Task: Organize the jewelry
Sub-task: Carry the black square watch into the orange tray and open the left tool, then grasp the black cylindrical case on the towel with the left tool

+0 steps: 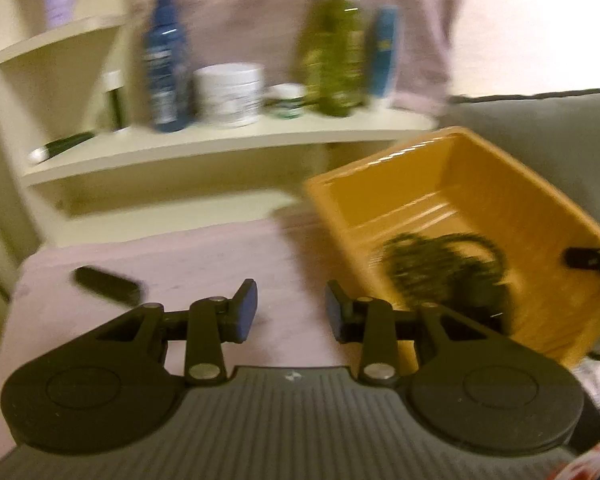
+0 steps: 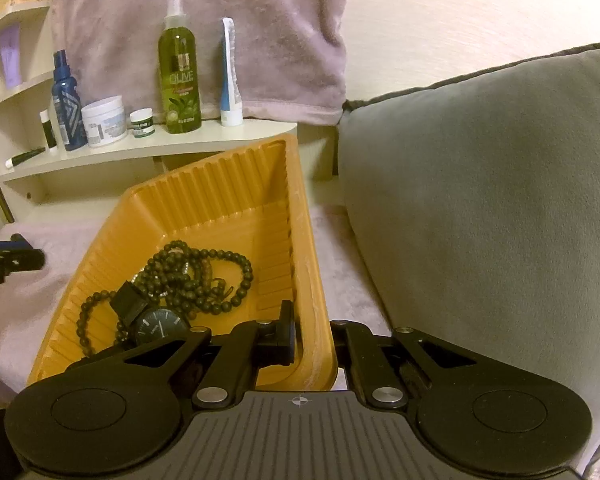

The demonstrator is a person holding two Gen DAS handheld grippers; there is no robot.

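Pink blanket [image 1: 204,268], left hand-held gripper [image 1: 291,312] spread apart and holding nothing, right hand-held gripper [image 2: 312,336] clamped on orange tray [image 2: 220,184] wall

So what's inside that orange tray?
The orange tray holds a tangle of dark beaded bracelets and a black watch. The beads hide the floor beneath them, and the right gripper, clamped on the rim, covers the near corner.

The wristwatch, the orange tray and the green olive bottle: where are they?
wristwatch [image 2: 159,327]: right wrist view, on its dark dial.
orange tray [image 2: 312,280]: right wrist view, on its right rim.
green olive bottle [image 2: 180,80]: right wrist view, on its label, on the shelf.
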